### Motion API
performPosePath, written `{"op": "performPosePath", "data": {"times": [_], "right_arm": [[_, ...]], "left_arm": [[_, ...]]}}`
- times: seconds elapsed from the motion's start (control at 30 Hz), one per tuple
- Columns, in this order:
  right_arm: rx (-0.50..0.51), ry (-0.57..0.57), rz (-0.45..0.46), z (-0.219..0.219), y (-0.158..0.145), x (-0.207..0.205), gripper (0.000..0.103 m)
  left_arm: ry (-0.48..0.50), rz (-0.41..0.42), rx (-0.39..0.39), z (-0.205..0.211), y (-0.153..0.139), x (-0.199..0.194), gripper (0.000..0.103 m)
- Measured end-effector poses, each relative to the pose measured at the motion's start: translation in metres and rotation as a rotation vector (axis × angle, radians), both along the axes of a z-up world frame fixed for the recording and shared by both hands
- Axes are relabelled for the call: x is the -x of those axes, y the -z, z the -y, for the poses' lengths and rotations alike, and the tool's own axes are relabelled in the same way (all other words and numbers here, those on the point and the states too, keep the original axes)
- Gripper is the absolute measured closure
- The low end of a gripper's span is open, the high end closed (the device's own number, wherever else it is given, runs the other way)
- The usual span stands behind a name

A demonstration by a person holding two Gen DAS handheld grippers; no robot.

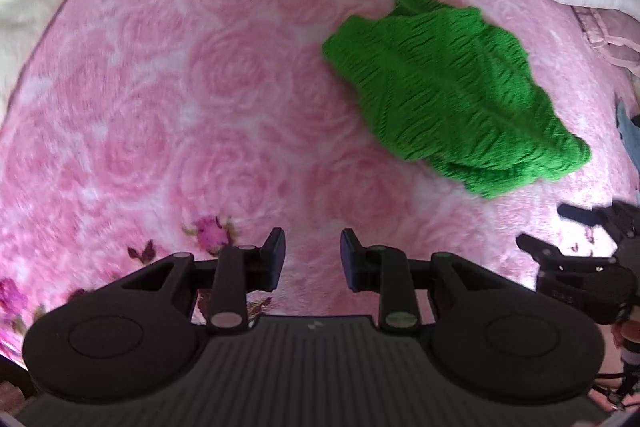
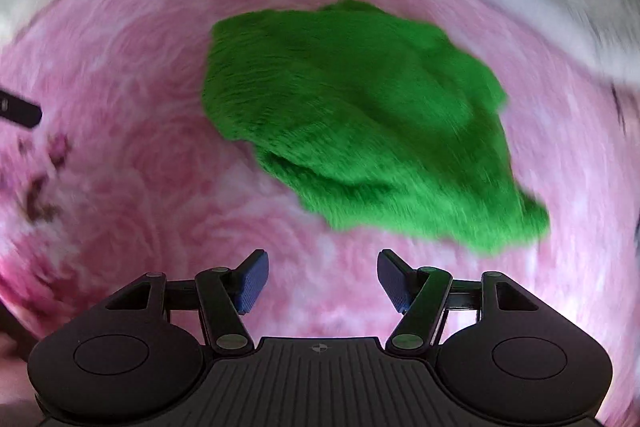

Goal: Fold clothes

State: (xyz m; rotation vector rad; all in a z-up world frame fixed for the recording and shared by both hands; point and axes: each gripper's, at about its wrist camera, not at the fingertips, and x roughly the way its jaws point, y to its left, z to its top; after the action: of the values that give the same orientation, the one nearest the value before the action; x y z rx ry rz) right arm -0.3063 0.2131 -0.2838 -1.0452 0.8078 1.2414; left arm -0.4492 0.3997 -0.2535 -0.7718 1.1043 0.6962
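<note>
Left wrist view: left gripper (image 1: pixel 313 259) hangs spread and empty over the pink rose blanket (image 1: pixel 200 87); the green knit garment (image 1: pixel 452 91) lies bunched ahead to its right, well apart. Right wrist view, blurred: right gripper (image 2: pixel 323 281) spread, empty, near the garment (image 2: pixel 360 115) ahead.

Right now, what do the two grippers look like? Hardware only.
Both are black linkage-arm units with ribbed housings and round side discs. The left gripper has dark, nearly black pads; the right gripper has blue textured pads. Grey-green pivot caps on the links. Blur hides finer markings.
</note>
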Motion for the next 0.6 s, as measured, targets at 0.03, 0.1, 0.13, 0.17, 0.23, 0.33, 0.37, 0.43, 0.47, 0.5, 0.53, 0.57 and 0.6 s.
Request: {"op": "performPosePath", "data": {"times": [0.03, 0.1, 0.13, 0.17, 0.23, 0.33, 0.37, 0.43, 0.47, 0.5, 0.53, 0.57, 0.6], "right_arm": [[-0.022, -0.063, 0.044, -0.004, 0.008, 0.008, 0.038], [-0.075, -0.185, 0.142, -0.008, 0.022, 0.022, 0.038], [-0.105, -0.246, 0.198, -0.009, 0.029, 0.028, 0.038], [-0.135, -0.309, 0.263, -0.009, 0.037, 0.034, 0.038], [-0.171, -0.427, 0.362, -0.01, 0.054, 0.044, 0.038], [-0.174, -0.547, 0.448, -0.017, 0.085, 0.054, 0.038], [-0.169, -0.574, 0.468, -0.019, 0.095, 0.055, 0.038], [-0.174, -0.592, 0.466, -0.024, 0.107, 0.053, 0.052], [-0.178, -0.569, 0.426, -0.026, 0.105, 0.048, 0.094], [-0.183, -0.546, 0.385, -0.029, 0.103, 0.043, 0.095], [-0.192, -0.514, 0.338, -0.031, 0.099, 0.036, 0.095], [-0.218, -0.453, 0.268, -0.03, 0.086, 0.024, 0.1], [-0.243, -0.391, 0.197, -0.029, 0.073, 0.012, 0.1]], "left_arm": [[-0.01, 0.002, 0.003, 0.0, 0.006, 0.002, 0.078], [-0.031, 0.008, 0.005, 0.0, 0.016, 0.004, 0.078], [-0.044, 0.013, 0.004, 0.0, 0.021, 0.006, 0.078], [-0.057, 0.019, 0.003, -0.001, 0.025, 0.008, 0.078], [-0.082, 0.02, -0.003, -0.001, 0.031, 0.011, 0.078], [-0.116, 0.011, -0.011, -0.002, 0.038, 0.014, 0.078], [-0.126, 0.006, -0.014, -0.002, 0.04, 0.015, 0.078], [-0.136, -0.007, -0.018, -0.001, 0.042, 0.014, 0.078], [-0.139, -0.011, -0.02, 0.0, 0.042, 0.013, 0.078], [-0.141, -0.015, -0.022, 0.001, 0.042, 0.011, 0.078], [-0.144, -0.02, -0.024, 0.002, 0.042, 0.01, 0.078], [-0.147, -0.024, -0.025, 0.003, 0.042, 0.009, 0.078], [-0.142, -0.025, -0.025, 0.005, 0.042, 0.005, 0.078]]}}
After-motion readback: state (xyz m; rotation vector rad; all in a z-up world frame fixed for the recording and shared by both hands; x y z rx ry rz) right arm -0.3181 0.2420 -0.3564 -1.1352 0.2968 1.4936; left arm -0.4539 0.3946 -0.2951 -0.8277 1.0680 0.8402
